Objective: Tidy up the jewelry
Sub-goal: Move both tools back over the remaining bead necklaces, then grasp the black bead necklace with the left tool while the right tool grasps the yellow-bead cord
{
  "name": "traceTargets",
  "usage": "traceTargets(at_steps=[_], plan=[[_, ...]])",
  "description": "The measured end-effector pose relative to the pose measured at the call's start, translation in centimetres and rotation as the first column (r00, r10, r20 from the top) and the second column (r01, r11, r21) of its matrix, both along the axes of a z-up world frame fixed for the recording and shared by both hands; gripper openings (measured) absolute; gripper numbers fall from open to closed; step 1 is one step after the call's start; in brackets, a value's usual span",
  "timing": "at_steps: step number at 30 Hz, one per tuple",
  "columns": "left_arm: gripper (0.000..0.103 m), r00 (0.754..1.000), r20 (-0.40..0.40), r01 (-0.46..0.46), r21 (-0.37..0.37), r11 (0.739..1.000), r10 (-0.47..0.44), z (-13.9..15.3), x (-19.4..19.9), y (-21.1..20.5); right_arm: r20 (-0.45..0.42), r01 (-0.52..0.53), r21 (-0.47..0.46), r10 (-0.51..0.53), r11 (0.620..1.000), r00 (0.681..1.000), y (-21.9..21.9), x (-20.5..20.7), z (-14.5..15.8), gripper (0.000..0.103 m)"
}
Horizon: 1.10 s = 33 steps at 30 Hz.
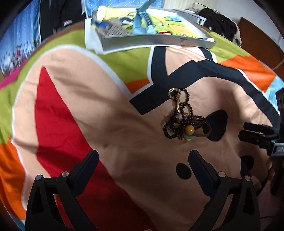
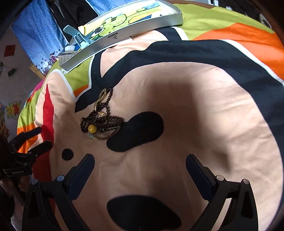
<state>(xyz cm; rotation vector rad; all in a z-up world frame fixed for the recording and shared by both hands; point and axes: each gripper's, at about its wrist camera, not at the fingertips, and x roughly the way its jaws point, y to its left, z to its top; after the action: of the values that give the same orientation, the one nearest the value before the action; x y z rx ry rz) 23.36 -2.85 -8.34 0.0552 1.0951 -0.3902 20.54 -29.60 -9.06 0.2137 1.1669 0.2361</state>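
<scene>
A tangle of jewelry (image 1: 179,117) lies on the colourful bedspread: dark bead strands, a gold chain (image 1: 173,93), a yellow bead (image 1: 189,129) and a brown hair tie. It also shows in the right wrist view (image 2: 101,120), with its yellow bead (image 2: 92,128). My left gripper (image 1: 143,160) is open and empty, a short way in front of the pile. My right gripper (image 2: 140,163) is open and empty, to the right of and nearer than the pile. A silver tray (image 1: 159,40) with a cartoon lining lies beyond, holding a blue watch (image 1: 142,16); it also shows in the right wrist view (image 2: 124,37).
The bedspread (image 1: 88,106) is wrinkled, with peach, red, green, orange and navy patches. The right gripper's fingers (image 1: 257,133) show at the right edge of the left wrist view. The left gripper's fingers (image 2: 35,142) show at the left edge of the right wrist view. Dark clothing (image 1: 221,23) lies behind the tray.
</scene>
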Motion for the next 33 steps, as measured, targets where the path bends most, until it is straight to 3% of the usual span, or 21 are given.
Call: traceTargets(at_steps=[6, 11, 15, 20, 25, 29, 33], plan=[[0.099, 1.0, 0.008, 0.004, -0.035, 0.999, -0.004, 0.0, 1.4, -0.3, 0.051, -0.058, 0.025, 0.056, 0.998, 0.997, 0.9, 1.0, 0.0, 0.103], [0.095, 0.996, 0.01, 0.087, -0.106, 0.991, -0.087, -0.2, 2.1, -1.4, 0.053, -0.086, 0.059, 0.083, 0.995, 0.995, 1.7, 1.6, -0.6, 0.102], [0.072, 0.992, -0.008, 0.125, -0.13, 0.984, -0.127, -0.7, 2.7, -2.3, 0.04, -0.115, 0.048, 0.113, 0.992, 0.993, 2.6, 1.6, -1.1, 0.081], [0.05, 0.986, -0.031, 0.157, -0.156, 0.975, -0.164, -1.4, 3.2, -2.7, 0.037, -0.124, 0.044, 0.122, 0.991, 0.992, 2.8, 1.6, -1.4, 0.073], [0.044, 0.982, -0.063, 0.164, -0.189, 0.968, -0.178, -2.2, 4.2, -3.1, 0.036, -0.103, 0.073, 0.101, 0.992, 0.994, 2.5, 2.1, -1.7, 0.063], [0.038, 0.979, -0.071, 0.176, -0.154, 0.972, -0.189, -3.3, 5.1, -3.8, 0.029, -0.092, 0.083, 0.089, 0.992, 0.996, 2.7, 2.6, -2.1, 0.059], [0.038, 0.976, -0.066, 0.196, -0.133, 0.972, -0.206, -3.7, 5.4, -4.3, 0.008, -0.085, 0.083, 0.085, 0.993, 0.996, 3.1, 3.2, -2.9, 0.049]])
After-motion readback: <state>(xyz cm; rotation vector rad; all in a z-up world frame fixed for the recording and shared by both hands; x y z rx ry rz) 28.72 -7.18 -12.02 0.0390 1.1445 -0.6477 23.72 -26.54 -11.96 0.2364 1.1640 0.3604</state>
